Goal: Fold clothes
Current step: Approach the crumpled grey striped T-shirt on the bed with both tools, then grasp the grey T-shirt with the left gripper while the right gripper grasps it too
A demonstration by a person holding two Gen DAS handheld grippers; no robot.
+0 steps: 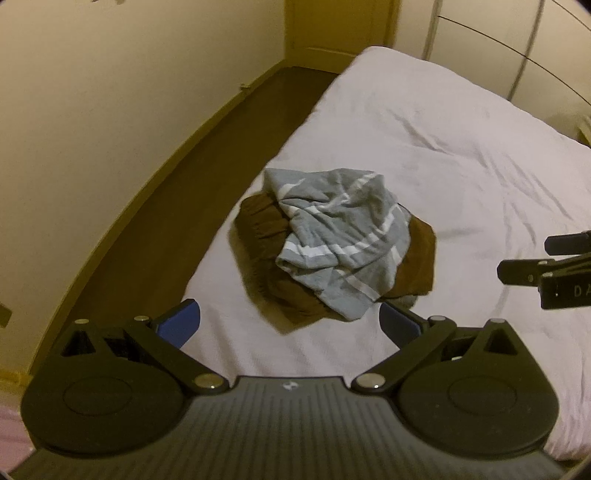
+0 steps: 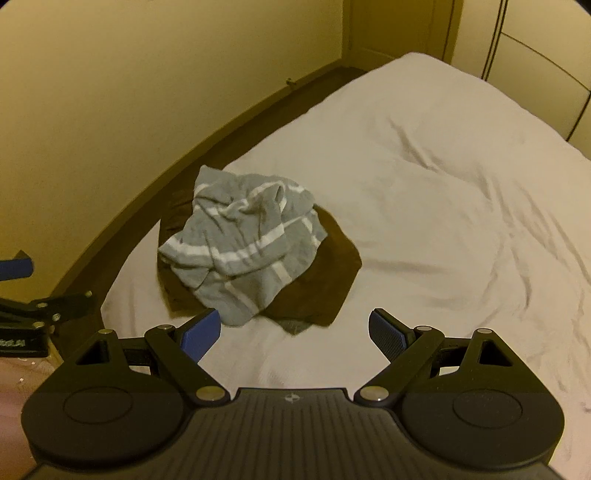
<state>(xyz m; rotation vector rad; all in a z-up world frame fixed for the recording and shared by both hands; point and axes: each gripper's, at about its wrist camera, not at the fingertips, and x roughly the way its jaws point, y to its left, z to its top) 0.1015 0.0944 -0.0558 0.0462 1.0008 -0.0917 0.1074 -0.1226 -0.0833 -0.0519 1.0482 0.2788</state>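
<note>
A home bedroom: ahead of the tongs lies a bed [image 1: 424,122] under a wrinkled white sheet, a yellowish wall [image 1: 129,85] to their left, a closed door [image 2: 399,29] beyond, and pale wardrobe fronts [image 2: 535,62] far right.

Both cameras sit behind their own claws and look forward and downward along the fingers onto the bed [image 1: 424,122]. The left wrist view frames the left claw [image 1: 290,325] at the bottom edge, with the heap of clothes [image 1: 332,240] near and almost centred. The right wrist view, behind the right claw [image 2: 293,330], stands further right, so the heap falls left of centre. Both share the bed, the heap, the yellow wall [image 2: 129,92] and the floor strip beside the bed. Each catches the other claw at its side edge.
</note>
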